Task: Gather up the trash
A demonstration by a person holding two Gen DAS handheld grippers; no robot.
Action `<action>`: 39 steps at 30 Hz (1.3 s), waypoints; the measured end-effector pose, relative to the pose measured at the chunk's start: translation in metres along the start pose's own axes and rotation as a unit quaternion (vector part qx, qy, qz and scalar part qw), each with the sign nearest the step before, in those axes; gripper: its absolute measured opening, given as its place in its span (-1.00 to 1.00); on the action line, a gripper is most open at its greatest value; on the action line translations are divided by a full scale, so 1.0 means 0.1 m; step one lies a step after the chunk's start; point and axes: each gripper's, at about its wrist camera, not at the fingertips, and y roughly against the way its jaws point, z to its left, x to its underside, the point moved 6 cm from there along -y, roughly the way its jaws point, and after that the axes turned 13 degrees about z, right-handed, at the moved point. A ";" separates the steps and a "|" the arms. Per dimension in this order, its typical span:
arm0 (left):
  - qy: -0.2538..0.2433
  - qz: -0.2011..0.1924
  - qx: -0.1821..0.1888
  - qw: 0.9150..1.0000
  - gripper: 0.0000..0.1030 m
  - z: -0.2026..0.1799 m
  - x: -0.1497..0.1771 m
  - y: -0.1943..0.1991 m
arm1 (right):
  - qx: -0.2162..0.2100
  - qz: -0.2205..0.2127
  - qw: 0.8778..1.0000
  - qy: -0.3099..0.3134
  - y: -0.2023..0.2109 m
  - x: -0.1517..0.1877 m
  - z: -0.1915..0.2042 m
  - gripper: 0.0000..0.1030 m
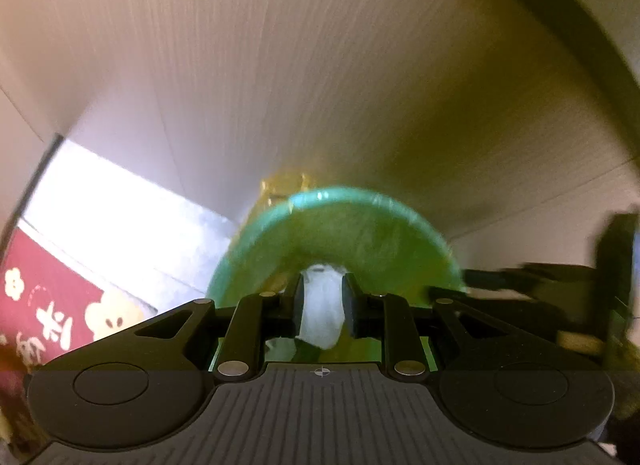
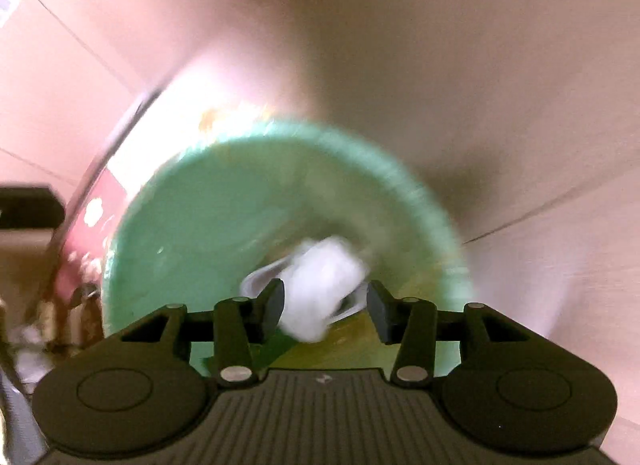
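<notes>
A round green bin [image 1: 340,233] lies below my left gripper [image 1: 323,289], its rim curving just beyond the fingertips. The left pads press on a crumpled white tissue [image 1: 322,321] held between them. In the right wrist view the same green bin [image 2: 224,217] fills the middle, blurred. My right gripper [image 2: 325,287] stands open above it. A second white paper wad [image 2: 316,305] sits blurred between its fingers, close to the left finger and apart from the right one. I cannot tell whether it touches anything.
A red package with white flowers and characters [image 1: 48,305] lies left of the bin, also seen as the red package [image 2: 92,217]. Something yellowish [image 1: 284,185] shows behind the bin's rim. Dark objects [image 1: 612,265] stand at the right. Pale surface surrounds the bin.
</notes>
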 end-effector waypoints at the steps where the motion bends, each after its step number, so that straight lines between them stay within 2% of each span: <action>1: -0.004 -0.003 -0.003 1.000 -0.55 -0.03 -0.01 0.08 | 0.015 -0.015 1.000 0.007 0.17 0.06 -0.04 -0.12; 4: -0.025 -0.012 -0.006 1.000 -0.56 -0.20 -0.02 0.33 | 0.040 -0.058 0.997 0.025 0.63 0.23 -0.12 -0.12; 7: -0.065 -0.048 0.021 0.996 -0.56 -0.45 -0.03 0.68 | 0.068 -0.118 0.990 0.046 1.17 0.42 -0.21 -0.12; 10: -0.110 -0.093 0.036 0.989 -0.56 -0.65 -0.07 1.05 | 0.116 -0.194 0.973 0.048 1.72 0.63 -0.29 -0.13; 12: -0.127 -0.122 0.059 0.983 -0.56 -0.75 -0.12 1.30 | 0.139 -0.247 0.958 0.039 2.12 0.73 -0.35 -0.13; 15: -0.145 -0.164 0.076 0.973 -0.56 -0.91 -0.24 1.66 | 0.166 -0.296 0.941 0.006 2.61 0.81 -0.45 -0.13; 20: -0.159 -0.192 0.086 0.965 -0.56 -1.26 -0.51 2.01 | 0.192 -0.315 0.928 -0.052 2.93 0.70 -0.61 -0.13; 23: -0.153 -0.191 0.083 0.966 -0.56 -1.50 -0.60 2.12 | 0.196 -0.310 0.927 -0.079 2.99 0.58 -0.68 -0.13; 26: -0.147 -0.177 0.107 0.967 -0.56 -1.70 -0.68 2.13 | 0.177 -0.308 0.930 -0.098 3.00 0.50 -0.83 -0.12; 30: -0.151 -0.177 0.098 0.968 -0.56 -1.97 -0.79 2.05 | 0.152 -0.308 0.933 -0.109 2.93 0.36 -1.02 -0.08; 33: -0.143 -0.193 0.072 0.968 -0.56 -2.16 -0.90 1.98 | 0.149 -0.314 0.932 -0.101 2.93 0.26 -1.23 0.06; 35: -0.118 -0.192 0.044 0.973 -0.56 -2.26 -0.95 1.94 | 0.152 -0.307 0.934 -0.107 2.95 0.22 -1.42 0.12; 39: -0.133 -0.198 -0.014 0.971 -0.56 -2.47 -1.03 1.85 | 0.154 -0.316 0.931 -0.099 3.02 0.05 -1.77 0.20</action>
